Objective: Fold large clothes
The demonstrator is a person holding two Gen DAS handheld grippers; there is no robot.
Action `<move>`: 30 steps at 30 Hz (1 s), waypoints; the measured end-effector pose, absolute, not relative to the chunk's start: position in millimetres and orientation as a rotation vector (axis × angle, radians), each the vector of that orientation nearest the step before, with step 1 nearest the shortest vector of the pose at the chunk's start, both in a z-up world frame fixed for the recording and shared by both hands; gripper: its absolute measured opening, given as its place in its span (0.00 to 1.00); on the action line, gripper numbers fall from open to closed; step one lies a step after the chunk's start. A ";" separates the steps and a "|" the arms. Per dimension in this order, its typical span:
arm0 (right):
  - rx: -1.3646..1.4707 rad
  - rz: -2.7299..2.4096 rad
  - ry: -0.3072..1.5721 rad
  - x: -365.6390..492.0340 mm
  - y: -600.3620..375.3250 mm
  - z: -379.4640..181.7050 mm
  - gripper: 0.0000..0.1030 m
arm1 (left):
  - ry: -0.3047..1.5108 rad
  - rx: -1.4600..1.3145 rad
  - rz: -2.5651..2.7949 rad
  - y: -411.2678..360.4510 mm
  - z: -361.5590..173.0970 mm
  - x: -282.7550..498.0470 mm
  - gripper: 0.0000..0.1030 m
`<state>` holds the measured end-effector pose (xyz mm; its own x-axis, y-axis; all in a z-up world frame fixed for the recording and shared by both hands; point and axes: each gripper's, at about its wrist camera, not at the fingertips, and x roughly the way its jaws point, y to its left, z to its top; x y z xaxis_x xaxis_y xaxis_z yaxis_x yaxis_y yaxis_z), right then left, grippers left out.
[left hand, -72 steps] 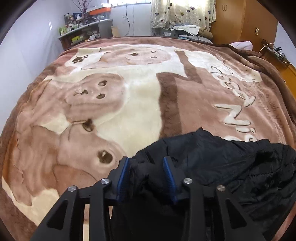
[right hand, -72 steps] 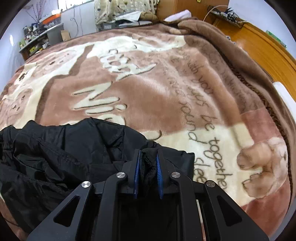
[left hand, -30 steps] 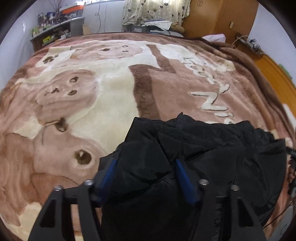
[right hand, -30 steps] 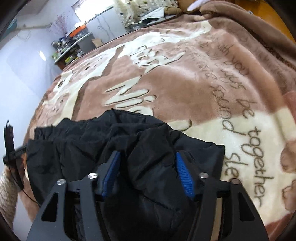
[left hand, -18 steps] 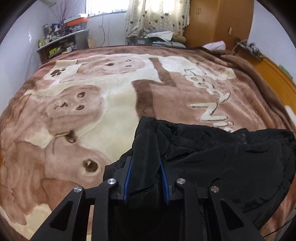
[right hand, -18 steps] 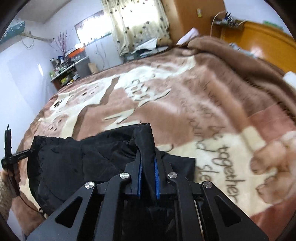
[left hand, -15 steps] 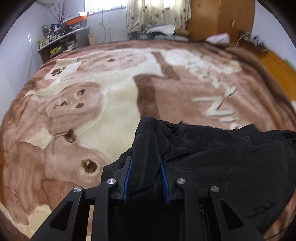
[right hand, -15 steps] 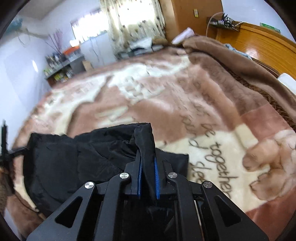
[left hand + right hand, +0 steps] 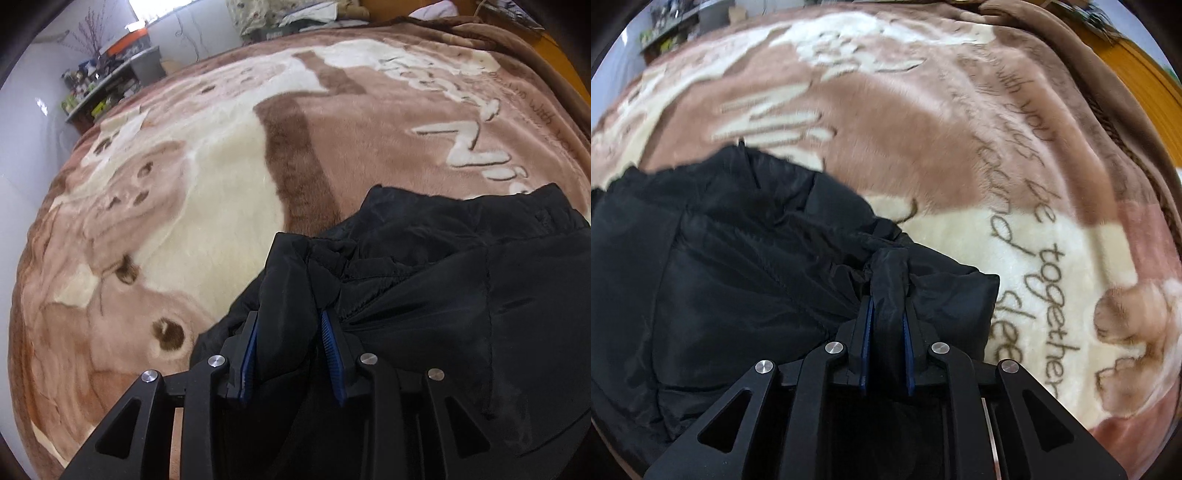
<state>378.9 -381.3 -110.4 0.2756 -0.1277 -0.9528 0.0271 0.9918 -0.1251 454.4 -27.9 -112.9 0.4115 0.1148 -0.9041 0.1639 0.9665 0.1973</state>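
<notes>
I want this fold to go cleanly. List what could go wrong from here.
1. The left gripper pinches a thick, bunched fold of the black jacket; its slick fabric might slide out mid-lift.
2. The right gripper clamps only a narrow twisted tuft, so pulling may drag the jacket into a rope, not a flat panel.
3. The middle looks rumpled; folding now could trap creases, or snag the plush blanket.

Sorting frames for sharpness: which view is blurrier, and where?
Right wrist view: motion blur smears the blanket lettering; the right gripper stays sharp. Left wrist view: crisper, fisheye bending, jacket folds readable beside the left gripper.
</notes>
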 end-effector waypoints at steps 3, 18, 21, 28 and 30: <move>-0.130 -0.119 1.332 382.4 -374.6 -111.2 0.17 | 1.153 0.307 -0.014 -34.7 -109.2 455.2 0.33; 0.094 -0.175 0.838 289.3 -344.4 25.0 0.49 | 0.944 -0.124 -0.074 25.7 -0.7 358.6 0.61; 0.073 -0.016 0.853 278.6 -303.3 18.4 0.55 | 0.914 -0.059 -0.138 -10.9 -0.7 332.9 0.63; 0.049 0.036 0.928 280.5 -259.9 -33.0 0.55 | 1.045 0.032 -0.195 -81.0 -59.7 327.3 0.63; 0.034 0.032 0.968 288.9 -259.7 -53.0 0.55 | 1.036 0.063 -0.174 -87.6 -73.9 330.6 0.65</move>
